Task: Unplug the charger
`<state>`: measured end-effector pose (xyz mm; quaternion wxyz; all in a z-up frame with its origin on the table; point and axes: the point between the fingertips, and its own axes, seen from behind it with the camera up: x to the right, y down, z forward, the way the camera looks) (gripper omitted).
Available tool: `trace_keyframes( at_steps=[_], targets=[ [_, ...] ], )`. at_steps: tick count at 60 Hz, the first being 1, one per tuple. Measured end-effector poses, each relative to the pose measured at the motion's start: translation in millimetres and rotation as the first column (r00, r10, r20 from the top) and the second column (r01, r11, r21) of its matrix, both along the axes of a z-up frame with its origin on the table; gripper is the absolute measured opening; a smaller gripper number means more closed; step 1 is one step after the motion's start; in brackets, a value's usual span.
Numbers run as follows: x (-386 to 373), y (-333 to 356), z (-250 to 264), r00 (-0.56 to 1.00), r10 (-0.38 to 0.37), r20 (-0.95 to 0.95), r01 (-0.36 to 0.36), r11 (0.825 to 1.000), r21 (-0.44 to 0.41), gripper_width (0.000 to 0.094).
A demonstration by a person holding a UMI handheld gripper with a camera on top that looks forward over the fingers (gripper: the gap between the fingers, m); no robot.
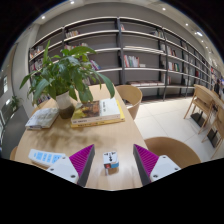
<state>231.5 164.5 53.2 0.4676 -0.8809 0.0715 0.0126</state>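
A small white and blue charger cube [110, 158] lies on the wooden table [118, 135], between my two fingers with a gap at either side. It rests on the table on its own. My gripper [112, 162] is open; its magenta pads [83, 159] stand left and right of the charger. No cable or socket shows around it.
A potted green plant [66, 75] stands beyond the fingers at the left, on stacked books [97, 112]. More books [42, 118] and a paper [45, 157] lie at the left. Round chairs [172, 151] stand right of the table; bookshelves [140, 50] line the far wall.
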Motion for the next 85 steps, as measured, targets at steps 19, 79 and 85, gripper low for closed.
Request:
trace_keyframes(
  at_steps=[19,79,85],
  targets=[
    [-55.6,-90.6,117.9,1.000,-0.021,-0.019,0.024,0.988,0.152,0.0833],
    [-198.0,-362.7,124.7,0.985,0.160,0.070,-0.167,0.980,0.108,0.0840],
    [-197.7,-364.9,127.3,0.986,0.156,0.061,-0.162,0.981,0.110,0.0838]
  ],
)
